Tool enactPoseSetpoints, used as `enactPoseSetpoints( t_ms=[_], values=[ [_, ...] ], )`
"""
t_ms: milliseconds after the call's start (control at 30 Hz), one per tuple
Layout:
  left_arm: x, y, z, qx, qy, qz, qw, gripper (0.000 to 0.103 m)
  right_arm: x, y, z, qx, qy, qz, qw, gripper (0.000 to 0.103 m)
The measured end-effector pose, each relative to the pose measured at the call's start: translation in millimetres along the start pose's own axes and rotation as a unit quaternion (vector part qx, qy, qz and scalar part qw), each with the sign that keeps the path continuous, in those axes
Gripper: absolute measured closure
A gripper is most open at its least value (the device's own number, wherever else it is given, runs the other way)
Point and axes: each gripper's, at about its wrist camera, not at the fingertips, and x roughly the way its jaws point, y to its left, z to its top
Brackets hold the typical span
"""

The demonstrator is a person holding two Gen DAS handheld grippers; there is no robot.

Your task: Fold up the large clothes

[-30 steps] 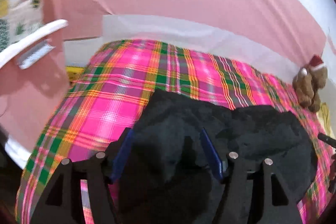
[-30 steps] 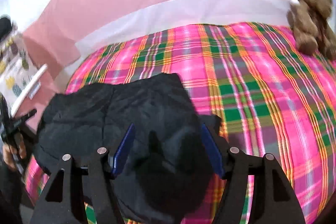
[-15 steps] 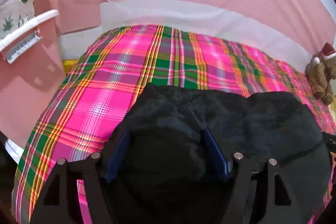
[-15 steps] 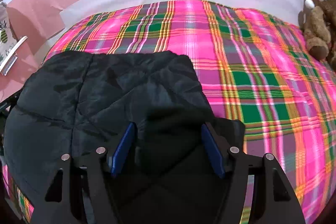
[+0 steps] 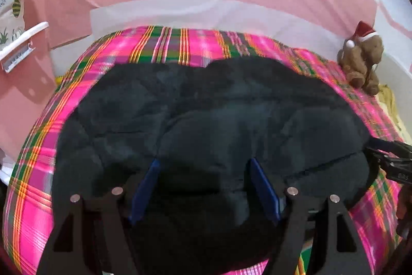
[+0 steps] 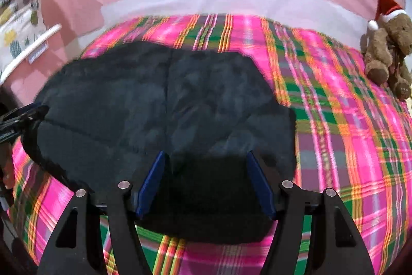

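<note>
Two grippers work a black quilted jacket (image 5: 219,117) spread on the plaid bedspread (image 6: 347,125), its long axis running side to side across the bed. No writing is legible anywhere. Left gripper (image 5: 203,182) and right gripper (image 6: 203,177) each point forward over the near hem, jaws apart with dark fabric between them, apparently not pinched. A teddy bear (image 6: 386,56) sits far right.

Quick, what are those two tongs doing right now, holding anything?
Left tongs: open, over the black quilted jacket, gripping nothing.
Right tongs: open, same jacket, gripping nothing.
</note>
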Motion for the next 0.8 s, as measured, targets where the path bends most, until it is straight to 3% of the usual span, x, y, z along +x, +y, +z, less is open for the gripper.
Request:
enactPoseSetpoints(
  t_ms=[233, 533, 800],
  values=[
    [-23.6, -8.4, -2.2, -0.004, -0.006, 0.015, 0.9999, 0.028, -23.2, 7.3, -4.4, -0.002, -0.021, -0.001, 1.0, 0.038],
    [-88.9, -40.9, -36.1, 0.005, -0.029, 0.027, 0.9992, 0.028, -86.1, 27.1, -31.4, -0.009, -0.057, 0.019, 0.998, 0.037],
    [-149.3, -64.7, -71.0, -0.019, -0.05, 0.019, 0.9984, 0.025, -144.7, 39.9, -65.1, -0.006, -0.09, 0.024, 0.996, 0.037]
  ],
)
